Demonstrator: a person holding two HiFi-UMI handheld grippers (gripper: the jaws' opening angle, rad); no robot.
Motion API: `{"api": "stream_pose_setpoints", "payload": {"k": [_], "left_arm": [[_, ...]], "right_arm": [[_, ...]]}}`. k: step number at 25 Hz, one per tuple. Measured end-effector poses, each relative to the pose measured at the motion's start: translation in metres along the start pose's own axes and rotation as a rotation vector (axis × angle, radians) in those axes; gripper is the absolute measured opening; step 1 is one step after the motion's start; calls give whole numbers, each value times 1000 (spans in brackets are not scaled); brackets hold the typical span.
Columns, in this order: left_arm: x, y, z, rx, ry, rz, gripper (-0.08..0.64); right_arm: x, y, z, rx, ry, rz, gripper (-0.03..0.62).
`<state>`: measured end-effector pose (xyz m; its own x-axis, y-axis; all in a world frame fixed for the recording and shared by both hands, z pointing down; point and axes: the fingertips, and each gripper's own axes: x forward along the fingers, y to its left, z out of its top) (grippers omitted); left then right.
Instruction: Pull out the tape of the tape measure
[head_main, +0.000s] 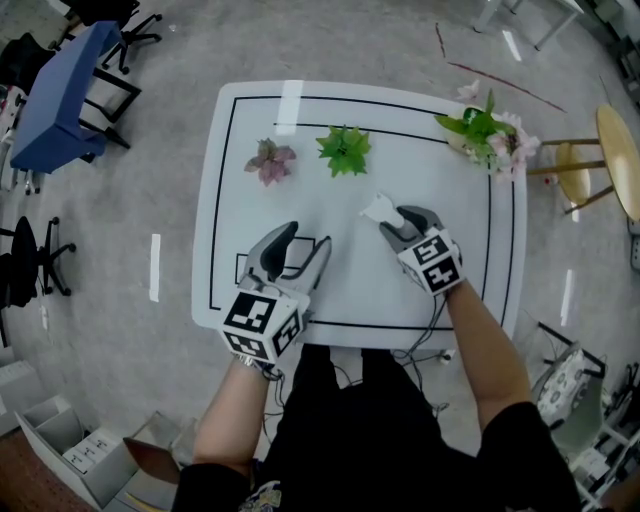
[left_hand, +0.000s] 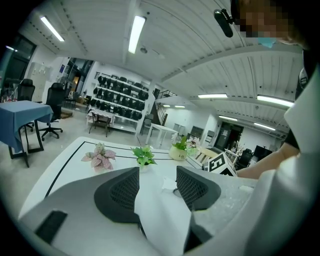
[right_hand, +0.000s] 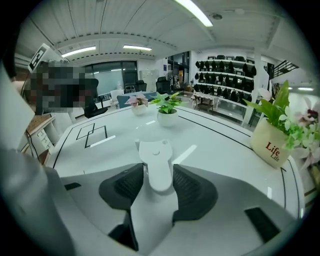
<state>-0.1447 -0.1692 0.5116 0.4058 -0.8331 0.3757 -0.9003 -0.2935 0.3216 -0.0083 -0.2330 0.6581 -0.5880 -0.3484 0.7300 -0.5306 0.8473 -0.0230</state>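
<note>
A small white tape measure (head_main: 378, 209) lies on the white table (head_main: 430, 185), right of centre. My right gripper (head_main: 392, 222) reaches it from the near side. In the right gripper view the tape measure (right_hand: 157, 165) fills the gap of the right gripper (right_hand: 158, 176), and both dark pads touch its sides. No pulled-out tape shows. My left gripper (head_main: 303, 240) hovers over the table's near left part, open and empty. In the left gripper view, the left gripper (left_hand: 157, 175) points toward the tape measure (left_hand: 170, 184), well short of it.
A pink-leaved plant (head_main: 271, 160), a green plant (head_main: 344, 150) and a flower pot (head_main: 490, 135) stand along the table's far side. A wooden stool (head_main: 620, 160) is at the right; a blue table (head_main: 65, 90) and office chairs are at the left. Cardboard boxes (head_main: 90, 455) sit near left.
</note>
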Motion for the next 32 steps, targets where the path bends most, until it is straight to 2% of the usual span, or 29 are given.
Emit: {"api": "stream_pose_setpoints", "payload": {"k": [2, 4, 6, 10, 16, 22, 28, 32], "left_arm": [[-2, 1, 0, -2, -3, 1, 221], [-4, 0, 1, -1, -5, 1, 221], [-8, -1, 2, 1, -7, 0, 221], [-13, -4, 3, 5, -11, -2, 221], [-15, -12, -3, 11, -4, -20, 219], [-13, -25, -9, 0, 6, -49, 219], [-7, -41, -1, 11, -2, -95, 218], [-3, -51, 5, 26, -2, -121, 218]], "right_arm": [[1, 2, 0, -9, 1, 6, 178], [1, 6, 0, -14, 4, 11, 135], [0, 6, -1, 1, 4, 1, 135], [-5, 4, 2, 72, -28, -9, 133], [-27, 18, 10, 200, -49, 64, 132], [-56, 25, 25, 272, -97, 99, 130], [-92, 31, 48, 310, -157, 114, 130], [-115, 37, 66, 293, -201, 121, 130]]}}
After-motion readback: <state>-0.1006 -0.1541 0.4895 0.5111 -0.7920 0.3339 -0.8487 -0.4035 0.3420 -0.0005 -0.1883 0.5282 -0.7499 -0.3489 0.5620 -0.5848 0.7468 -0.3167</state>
